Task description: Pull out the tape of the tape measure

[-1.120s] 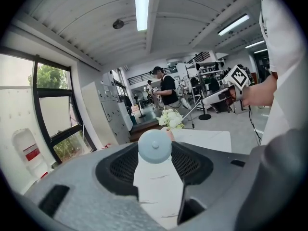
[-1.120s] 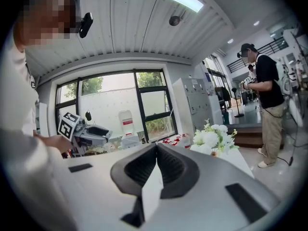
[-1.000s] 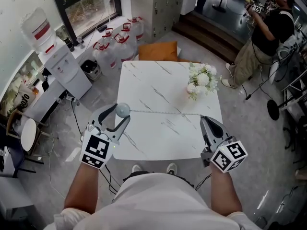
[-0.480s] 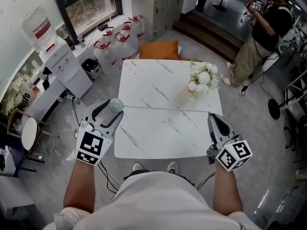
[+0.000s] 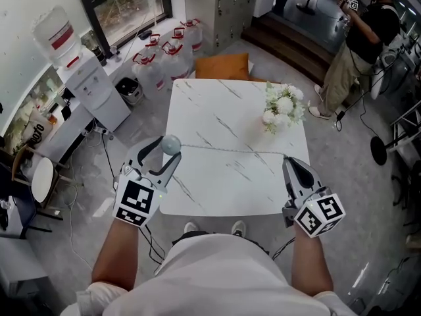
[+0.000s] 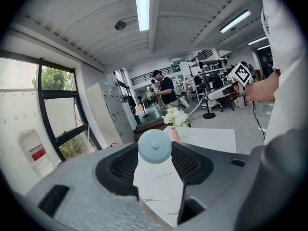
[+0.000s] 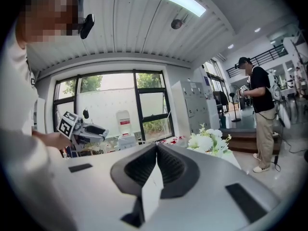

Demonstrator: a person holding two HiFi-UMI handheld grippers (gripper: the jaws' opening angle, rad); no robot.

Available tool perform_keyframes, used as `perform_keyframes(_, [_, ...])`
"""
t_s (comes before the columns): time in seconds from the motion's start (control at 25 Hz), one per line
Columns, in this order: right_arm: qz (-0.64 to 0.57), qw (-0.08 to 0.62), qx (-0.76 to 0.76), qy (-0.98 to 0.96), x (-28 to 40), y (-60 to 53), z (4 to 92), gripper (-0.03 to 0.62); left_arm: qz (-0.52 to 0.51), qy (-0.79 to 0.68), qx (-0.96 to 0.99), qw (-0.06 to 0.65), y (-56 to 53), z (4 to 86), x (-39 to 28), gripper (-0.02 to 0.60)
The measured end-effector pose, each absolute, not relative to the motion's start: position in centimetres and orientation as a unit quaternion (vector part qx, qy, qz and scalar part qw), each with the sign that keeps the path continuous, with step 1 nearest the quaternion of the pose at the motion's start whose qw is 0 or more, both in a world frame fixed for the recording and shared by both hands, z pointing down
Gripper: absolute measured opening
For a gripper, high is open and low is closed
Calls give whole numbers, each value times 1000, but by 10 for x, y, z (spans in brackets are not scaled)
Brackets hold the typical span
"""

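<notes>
Left gripper (image 5: 169, 151) was clamped on the round pale-blue tape measure (image 5: 171, 143) at the table (image 5: 217, 110) edge. Right gripper (image 5: 287, 160) was pinched together on the tape (image 5: 230, 150), which was stretched across the tabletop.

Person's got both bare forearms out in front, hands well apart, each holding grey plastic tongs with a marker cube on the back. Left tongs (image 5: 168, 151) tip slightly down, jaws wide and clamped round a round pale-blue tape measure (image 5: 171, 143). Right tongs (image 5: 287, 161) sit about level, jaws pinched together on the end of the thin white tape (image 5: 230, 151).
</notes>
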State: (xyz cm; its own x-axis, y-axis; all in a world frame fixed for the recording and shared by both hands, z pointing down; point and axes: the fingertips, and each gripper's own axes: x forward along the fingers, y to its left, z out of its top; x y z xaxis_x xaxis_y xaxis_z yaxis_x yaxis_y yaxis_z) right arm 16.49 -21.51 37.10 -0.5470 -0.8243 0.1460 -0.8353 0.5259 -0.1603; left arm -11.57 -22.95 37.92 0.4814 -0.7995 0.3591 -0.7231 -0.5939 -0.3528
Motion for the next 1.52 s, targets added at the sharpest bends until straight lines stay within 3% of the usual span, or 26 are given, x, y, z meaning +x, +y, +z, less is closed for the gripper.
perform_keyframes(0.76, [130, 24, 482, -866, 172, -215, 387, 11, -259, 435, -861, 54, -229, 403, -110, 224])
perform_keyframes(1.52, [274, 167, 488, -811, 198, -207, 590, 11, -369, 345, -853, -130, -203, 628, -83, 224])
